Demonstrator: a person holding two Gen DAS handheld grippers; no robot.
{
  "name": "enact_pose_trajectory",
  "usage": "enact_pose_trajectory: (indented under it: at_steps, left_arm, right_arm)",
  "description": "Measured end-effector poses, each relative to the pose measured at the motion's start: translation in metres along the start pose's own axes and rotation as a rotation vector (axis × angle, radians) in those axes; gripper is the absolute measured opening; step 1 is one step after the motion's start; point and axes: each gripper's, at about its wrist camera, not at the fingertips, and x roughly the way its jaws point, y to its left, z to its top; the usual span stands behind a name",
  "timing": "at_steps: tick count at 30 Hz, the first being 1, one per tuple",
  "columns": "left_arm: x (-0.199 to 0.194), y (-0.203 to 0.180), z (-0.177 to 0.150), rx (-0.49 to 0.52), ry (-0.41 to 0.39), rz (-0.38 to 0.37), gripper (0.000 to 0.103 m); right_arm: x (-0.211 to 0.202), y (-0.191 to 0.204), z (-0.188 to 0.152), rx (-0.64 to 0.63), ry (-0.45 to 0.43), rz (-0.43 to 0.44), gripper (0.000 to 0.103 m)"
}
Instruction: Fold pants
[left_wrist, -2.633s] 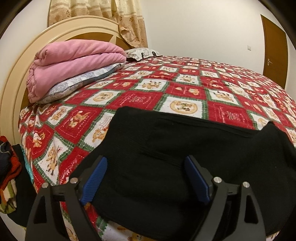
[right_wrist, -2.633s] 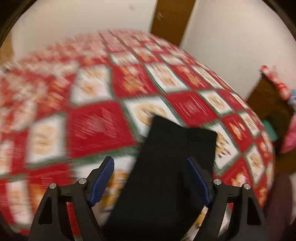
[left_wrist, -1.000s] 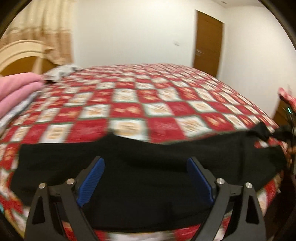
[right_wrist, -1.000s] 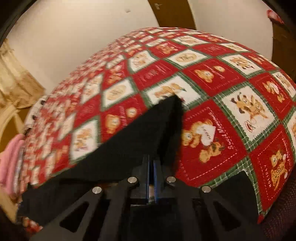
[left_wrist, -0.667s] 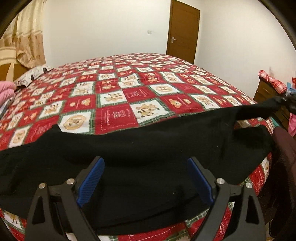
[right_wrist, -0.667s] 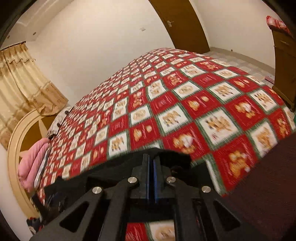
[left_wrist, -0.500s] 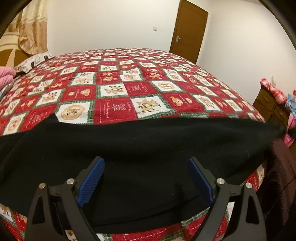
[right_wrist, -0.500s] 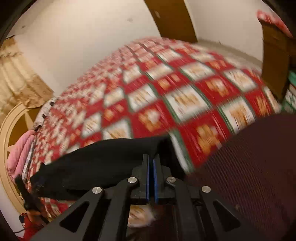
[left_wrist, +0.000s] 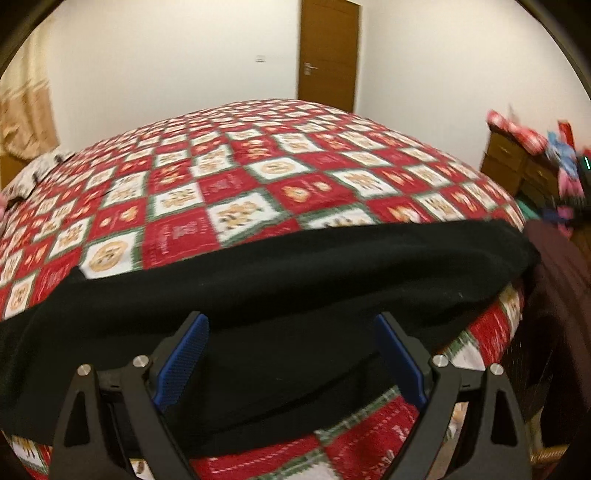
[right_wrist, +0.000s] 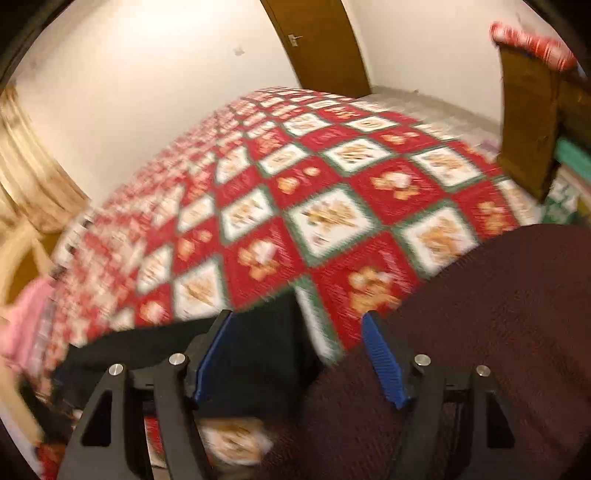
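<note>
Pants (left_wrist: 295, 288) lie flat under open left claw (left_wrist: 291, 358).

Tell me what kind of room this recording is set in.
Most likely a home bedroom. A wide bed under a red-and-white patchwork quilt fills both views, black pants lie along its near edge, and a wooden door and a wooden dresser stand by the white walls.

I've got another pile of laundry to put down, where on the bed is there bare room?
The red-and-white checked quilt is bare beyond the long black pants, toward the brown door. The near edge is crowded: pants and a dark maroon fabric at the right corner.
</note>
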Motion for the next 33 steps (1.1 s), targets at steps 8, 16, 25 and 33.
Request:
enact_pose_trajectory:
  at_steps: [8, 16, 25, 33]
  left_arm:
    - [-0.002, -0.01, -0.003, 0.042, 0.01, 0.016, 0.094]
    - [-0.001, 0.004, -0.01, -0.012, 0.019, 0.012, 0.094]
    - [0.006, -0.011, -0.015, 0.065, 0.038, 0.011, 0.094]
    - [0.0, 0.004, -0.024, 0.074, 0.037, 0.046, 0.094]
  right_arm:
    - [0.1, 0.02, -0.002, -0.13, 0.235, -0.065, 0.047]
    - [0.082, 0.056, 0.004, -0.305, 0.098, -0.132, 0.016]
    - [0.128, 0.054, 0.02, -0.428, 0.134, -0.33, 0.016]
    - [0.034, 0.048, 0.015, -0.167, -0.153, -0.279, 0.062]
